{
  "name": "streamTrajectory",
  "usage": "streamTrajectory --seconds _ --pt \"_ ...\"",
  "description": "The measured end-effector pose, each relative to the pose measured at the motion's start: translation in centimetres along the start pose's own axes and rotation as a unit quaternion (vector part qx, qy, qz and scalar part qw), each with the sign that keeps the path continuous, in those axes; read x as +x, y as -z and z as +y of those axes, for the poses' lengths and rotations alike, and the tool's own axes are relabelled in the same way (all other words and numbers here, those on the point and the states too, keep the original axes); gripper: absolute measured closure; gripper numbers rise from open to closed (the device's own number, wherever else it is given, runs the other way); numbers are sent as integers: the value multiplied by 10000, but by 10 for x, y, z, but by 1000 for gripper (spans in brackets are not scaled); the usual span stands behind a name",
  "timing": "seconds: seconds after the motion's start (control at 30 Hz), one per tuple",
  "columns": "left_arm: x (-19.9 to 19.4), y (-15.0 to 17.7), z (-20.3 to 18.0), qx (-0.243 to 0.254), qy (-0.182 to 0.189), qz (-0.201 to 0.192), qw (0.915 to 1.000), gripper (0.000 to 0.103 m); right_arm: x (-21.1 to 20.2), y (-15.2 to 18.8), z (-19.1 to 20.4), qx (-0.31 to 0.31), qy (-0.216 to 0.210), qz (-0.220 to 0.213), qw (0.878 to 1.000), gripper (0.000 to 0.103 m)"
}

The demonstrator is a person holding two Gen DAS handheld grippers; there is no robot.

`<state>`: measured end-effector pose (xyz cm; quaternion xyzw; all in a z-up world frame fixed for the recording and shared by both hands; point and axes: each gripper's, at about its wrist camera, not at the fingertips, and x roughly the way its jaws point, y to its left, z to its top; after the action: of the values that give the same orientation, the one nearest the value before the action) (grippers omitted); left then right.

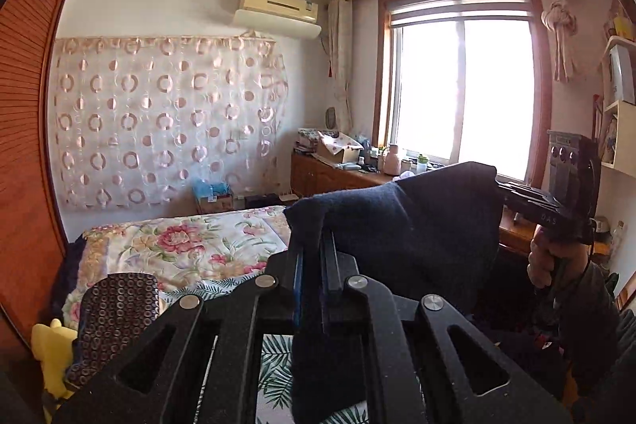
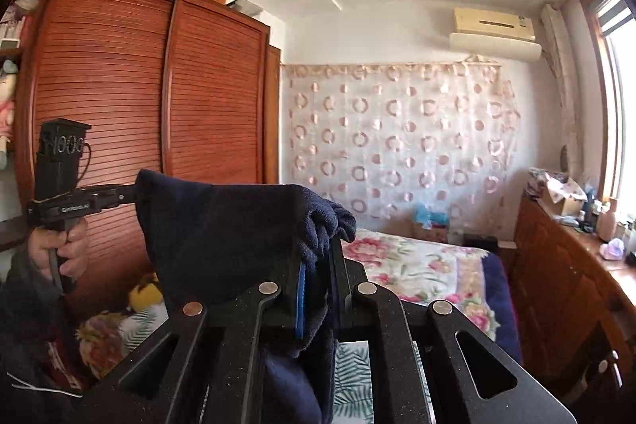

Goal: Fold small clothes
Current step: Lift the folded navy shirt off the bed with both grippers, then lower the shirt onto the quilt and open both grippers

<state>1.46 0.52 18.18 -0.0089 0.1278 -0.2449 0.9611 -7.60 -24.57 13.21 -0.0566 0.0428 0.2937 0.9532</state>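
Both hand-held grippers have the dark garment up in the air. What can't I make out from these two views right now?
- Navy garment: type unclear; its lower part hangs behind the left hand-held gripper in the left wrist view and behind the right hand-held gripper in the right wrist view.
- Bed directly below: hidden by the gripper bodies.
- Items on the sideboard: too small to identify.

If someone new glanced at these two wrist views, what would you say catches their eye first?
Most striking is the dark navy garment, lifted in the air and stretched between the two grippers: the left gripper pinches one edge, the right gripper the other, both shut on the cloth. Below and behind lies the floral bedspread. The bright window and the red-brown slatted wardrobe frame the room.
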Motion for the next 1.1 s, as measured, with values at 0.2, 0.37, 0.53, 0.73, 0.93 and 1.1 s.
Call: streamTrajectory --seconds 0.2,0.37,0.53,0.73,0.93,1.1 --pt "65 30 49 -159 -341 442 9983 95 67 11 -47 51 -7 572 9983 94" --pt "171 99 120 -402 -851 1550 9834 74 220 65 -92 30 540 1932 9797 83" --pt "197 164 125 -456 -858 2193 9708 51 294 135 -138 153 1169 3000 9466 74" --pt "176 203 96 -447 -843 2427 9654 50 254 153 -138 419 925 3068 9463 73" --pt "140 228 54 -437 -560 2513 9653 50 176 183 -109 718 429 3027 9494 73" --pt "123 253 31 -540 -298 2619 9631 51 129 219 -92 1026 297 3177 9422 73"
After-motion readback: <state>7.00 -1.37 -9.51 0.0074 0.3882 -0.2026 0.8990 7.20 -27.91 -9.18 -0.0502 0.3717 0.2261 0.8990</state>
